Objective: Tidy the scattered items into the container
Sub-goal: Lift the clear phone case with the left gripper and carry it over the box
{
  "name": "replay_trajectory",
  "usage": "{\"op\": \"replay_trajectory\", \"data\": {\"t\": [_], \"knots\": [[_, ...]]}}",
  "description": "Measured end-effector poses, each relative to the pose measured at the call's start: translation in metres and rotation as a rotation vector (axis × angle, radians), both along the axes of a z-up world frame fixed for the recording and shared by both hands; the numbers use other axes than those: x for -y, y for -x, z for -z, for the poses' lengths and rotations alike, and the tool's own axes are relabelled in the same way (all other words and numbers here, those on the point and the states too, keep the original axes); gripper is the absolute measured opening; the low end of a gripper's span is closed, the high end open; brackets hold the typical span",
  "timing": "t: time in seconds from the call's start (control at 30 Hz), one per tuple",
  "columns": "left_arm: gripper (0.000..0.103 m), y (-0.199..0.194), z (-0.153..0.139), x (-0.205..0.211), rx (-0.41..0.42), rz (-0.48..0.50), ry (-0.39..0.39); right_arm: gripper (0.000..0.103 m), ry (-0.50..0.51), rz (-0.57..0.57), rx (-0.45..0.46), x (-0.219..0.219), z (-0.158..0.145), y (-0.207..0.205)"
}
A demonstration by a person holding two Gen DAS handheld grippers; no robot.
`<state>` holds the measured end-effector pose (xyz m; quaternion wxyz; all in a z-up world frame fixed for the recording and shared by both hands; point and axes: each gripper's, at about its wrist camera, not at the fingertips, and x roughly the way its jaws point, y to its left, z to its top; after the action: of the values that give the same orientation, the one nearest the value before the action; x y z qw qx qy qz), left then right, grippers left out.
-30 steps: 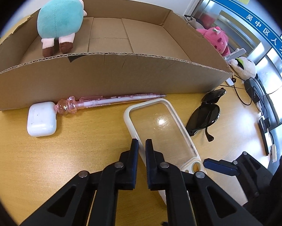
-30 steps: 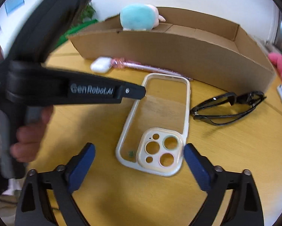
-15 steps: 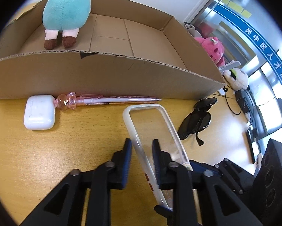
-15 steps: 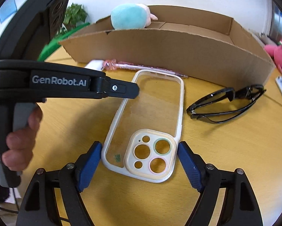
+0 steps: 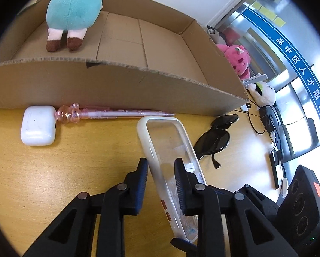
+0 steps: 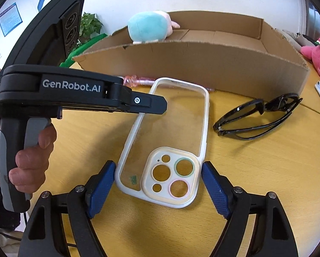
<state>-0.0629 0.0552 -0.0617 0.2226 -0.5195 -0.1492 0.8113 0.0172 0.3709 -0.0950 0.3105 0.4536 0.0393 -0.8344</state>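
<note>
1. Since a second ago, your left gripper [image 5: 161,171] has gone from shut above the phone case [image 5: 170,160] to straddling its left long rim, and the case now stands tipped up on edge instead of lying flat. Your right gripper [image 6: 157,178] has narrowed from its widest and come in on the camera end of the case.
2. At the far left of the left wrist view, a white earbud case [image 5: 38,125] sits on the yellow surface [image 5: 74,160] just before the cardboard box [image 5: 117,85], touching the bear-shaped end of a pink pen [image 5: 108,114] that lies along the box's front wall.
3. Inside the box, at its left end, a teal plush toy [image 5: 74,6] rests on the floor; the remaining floor shows bare cardboard.
4. Your left gripper's jaws are closing, with the case's rim between them; they stand narrow, and a little gap still shows on either side of the rim.
5. In the right wrist view, your left hand [image 6: 29,156] is wrapped around the left gripper's handle.
6. Your right gripper is fairly wide, with one blue pad on each side of the case's camera end; whether they press on it cannot be told.
7. To the right of the case, black sunglasses [image 5: 215,141] lie folded on the surface, apart from it.
8. Beyond the box's right end sits a pink plush [image 5: 237,60].
</note>
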Motion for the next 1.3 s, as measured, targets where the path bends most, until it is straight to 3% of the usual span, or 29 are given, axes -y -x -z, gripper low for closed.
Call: {"op": "replay_trajectory", "data": {"t": [0.37,0.8,1.03,1.3], "knots": [[0.025,0.016,-0.062,0.002,-0.101,-0.017,0.017,0.086,0.057,-0.004,-0.091,0.012,-0.055,0.016],[0.025,0.042,-0.135,0.005,-0.288,-0.002,0.032,0.086,0.061,0.009,-0.230,0.030,-0.112,0.032],[0.025,0.104,-0.183,0.007,-0.397,0.018,0.062,0.086,0.059,0.013,-0.294,0.042,-0.158,0.088],[0.025,0.185,-0.203,0.022,-0.407,0.002,0.059,0.086,0.073,-0.008,-0.245,0.060,-0.188,0.173]]}}
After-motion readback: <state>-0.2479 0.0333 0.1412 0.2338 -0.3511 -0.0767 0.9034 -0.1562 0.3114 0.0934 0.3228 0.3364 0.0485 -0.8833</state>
